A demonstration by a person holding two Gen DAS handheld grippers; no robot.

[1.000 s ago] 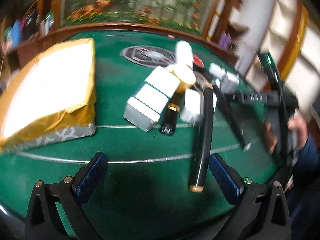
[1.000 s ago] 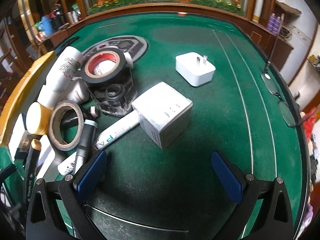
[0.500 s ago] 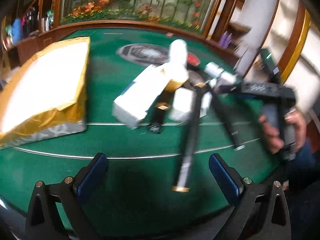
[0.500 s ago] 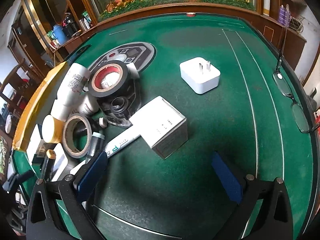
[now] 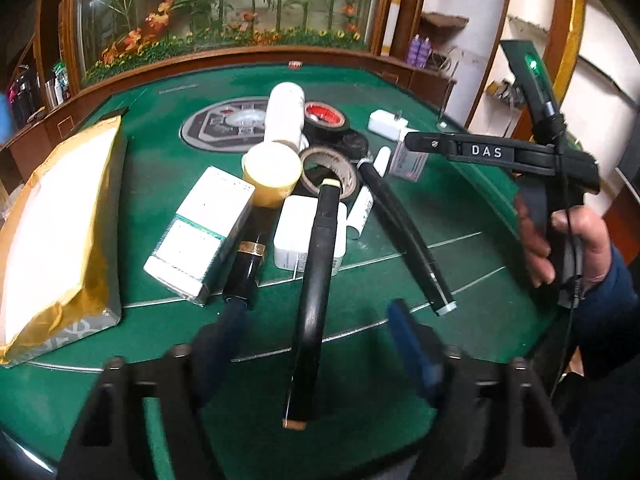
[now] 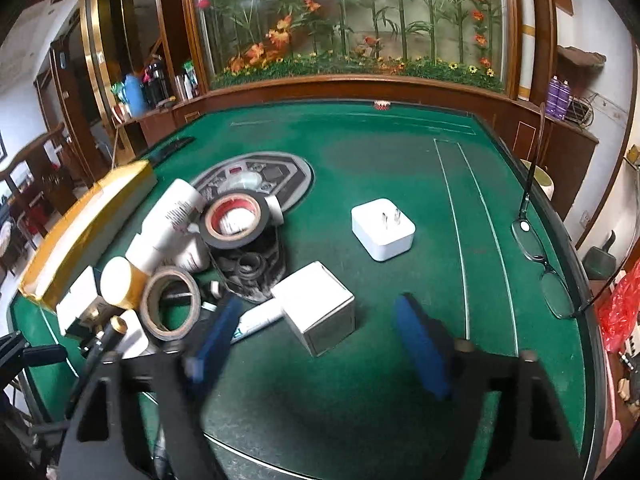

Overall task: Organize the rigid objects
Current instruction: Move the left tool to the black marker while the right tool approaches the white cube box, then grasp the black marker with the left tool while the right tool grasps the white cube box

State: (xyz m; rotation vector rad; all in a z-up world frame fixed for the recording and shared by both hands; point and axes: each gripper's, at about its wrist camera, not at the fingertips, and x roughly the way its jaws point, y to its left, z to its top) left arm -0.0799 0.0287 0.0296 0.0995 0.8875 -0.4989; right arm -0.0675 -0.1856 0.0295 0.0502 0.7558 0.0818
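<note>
Many small things lie heaped on the green table (image 6: 360,152): a black tape roll (image 6: 234,220) with a red core, a brown tape roll (image 6: 171,305), a white tube (image 6: 170,216), a yellow-sided roll (image 5: 273,171), a white-and-green box (image 5: 202,232), a flat white charger (image 5: 294,236) and two long black sticks. One black stick (image 5: 314,292) runs from the brown roll toward the near edge, its near end lying between the fingers of the left gripper (image 5: 316,344). That gripper's jaws are closing, pads apart from the stick. A second black stick (image 5: 404,232) slants to its right.

Right of the heap a white cube box (image 6: 316,308) rests against a white marker (image 6: 260,318). It sits just beyond the right gripper (image 6: 316,344), whose jaws are also closing with nothing between the pads. Farther right a white plug adapter (image 6: 382,229) stands alone, and eyeglasses (image 6: 540,264) lie by the right rim. A gold-edged box (image 5: 56,232) fills the left side. A hand (image 5: 568,240) holds the right gripper's handle.
</note>
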